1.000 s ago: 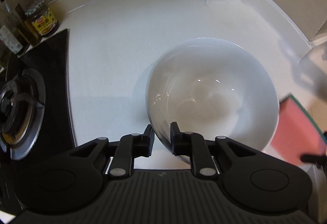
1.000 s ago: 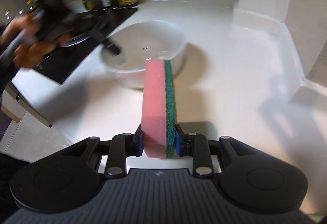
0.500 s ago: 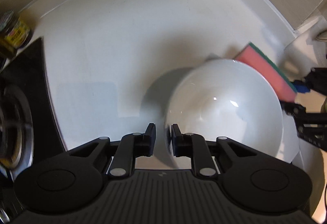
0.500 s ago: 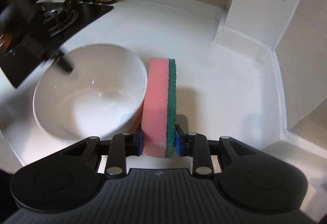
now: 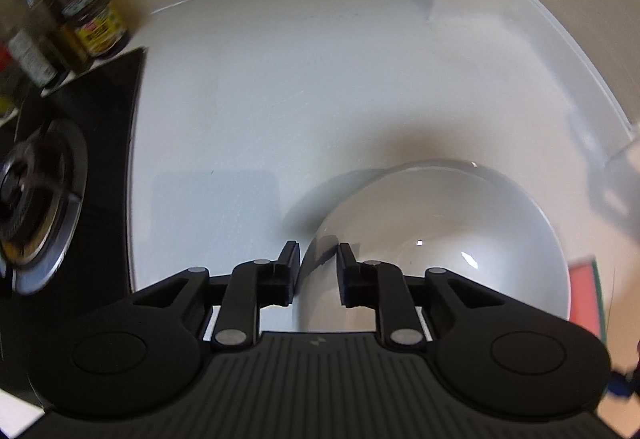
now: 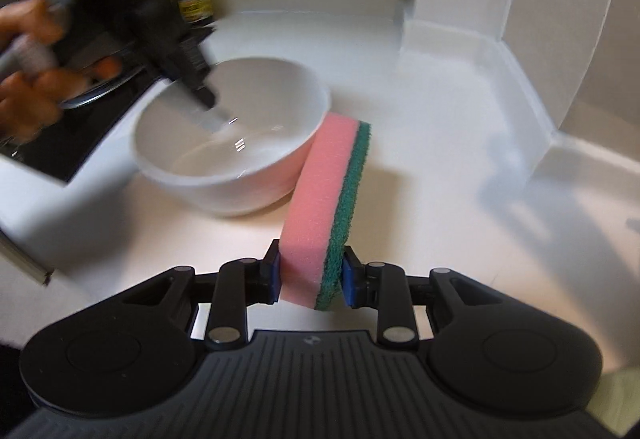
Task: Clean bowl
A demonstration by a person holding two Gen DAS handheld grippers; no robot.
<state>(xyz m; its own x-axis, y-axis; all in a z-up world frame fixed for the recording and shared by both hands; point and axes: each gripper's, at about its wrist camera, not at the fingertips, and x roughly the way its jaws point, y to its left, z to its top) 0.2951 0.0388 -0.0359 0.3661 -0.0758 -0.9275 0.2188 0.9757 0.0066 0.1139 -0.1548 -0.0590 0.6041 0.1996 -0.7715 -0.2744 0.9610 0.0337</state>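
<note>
Bowl [image 6: 232, 155] rim is pinched by left gripper [image 5: 318, 271]; sponge [image 6: 328, 207], clamped in right gripper [image 6: 310, 275], is pressed against the bowl's outer wall.

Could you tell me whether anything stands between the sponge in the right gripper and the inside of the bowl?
Nothing visible blocks it. The sponge, clamped in the right gripper, sits just outside the white bowl by its rim. The left gripper holds the opposite rim, leaving the bowl's inside open.

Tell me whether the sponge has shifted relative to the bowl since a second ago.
Yes. In the right wrist view the sponge has closed in on the bowl and now leans by its right outer wall, outside it.
</note>
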